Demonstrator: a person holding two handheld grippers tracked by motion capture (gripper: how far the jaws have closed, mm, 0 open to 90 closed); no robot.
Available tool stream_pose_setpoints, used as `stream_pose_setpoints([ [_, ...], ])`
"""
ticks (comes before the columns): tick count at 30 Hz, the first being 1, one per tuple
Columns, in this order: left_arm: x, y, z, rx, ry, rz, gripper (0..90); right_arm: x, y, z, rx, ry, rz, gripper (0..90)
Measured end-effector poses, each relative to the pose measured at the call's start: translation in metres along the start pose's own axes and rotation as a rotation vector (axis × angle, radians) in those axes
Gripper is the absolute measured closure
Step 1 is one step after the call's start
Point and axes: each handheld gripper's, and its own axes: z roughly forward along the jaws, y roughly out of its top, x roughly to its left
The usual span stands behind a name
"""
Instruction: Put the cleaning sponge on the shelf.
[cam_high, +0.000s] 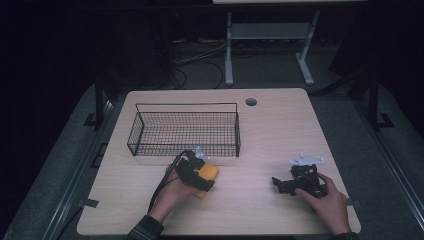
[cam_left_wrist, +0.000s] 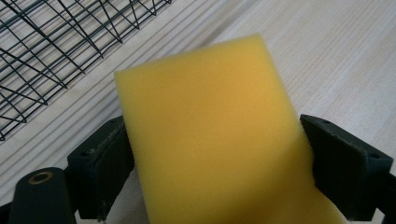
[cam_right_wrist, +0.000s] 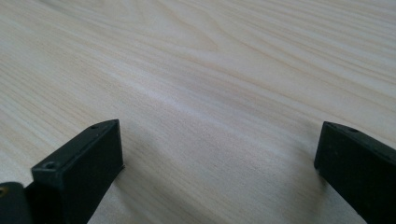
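Now | left gripper (cam_high: 202, 175) clamped on yellow sponge (cam_high: 208, 176), both jaws pressed to its sides, just in front of the wire basket (cam_high: 185, 131) | right gripper (cam_high: 286, 185) spread wide with nothing between the jaws, low over the bare wooden table (cam_high: 260, 130)

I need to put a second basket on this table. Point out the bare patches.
Bare wood lies right of the wire basket, from the cable hole down to the right tool. Another strip runs along the near edge between the two hands. It is crowded in front of the basket, where the left tool grips the yellow sponge.
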Motion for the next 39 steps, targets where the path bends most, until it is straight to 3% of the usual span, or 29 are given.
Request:
stream_pose_setpoints([
  [15, -0.002, 0.000, 0.004, 0.018, 0.013, 0.020, 15.1, 0.000, 0.000, 0.000, 0.000, 0.000, 0.000, 0.3],
  [39, 0.008, -0.003, -0.006, 0.002, -0.047, 0.036, 18.2, 0.000, 0.000, 0.000, 0.000, 0.000, -0.001, 0.3],
])
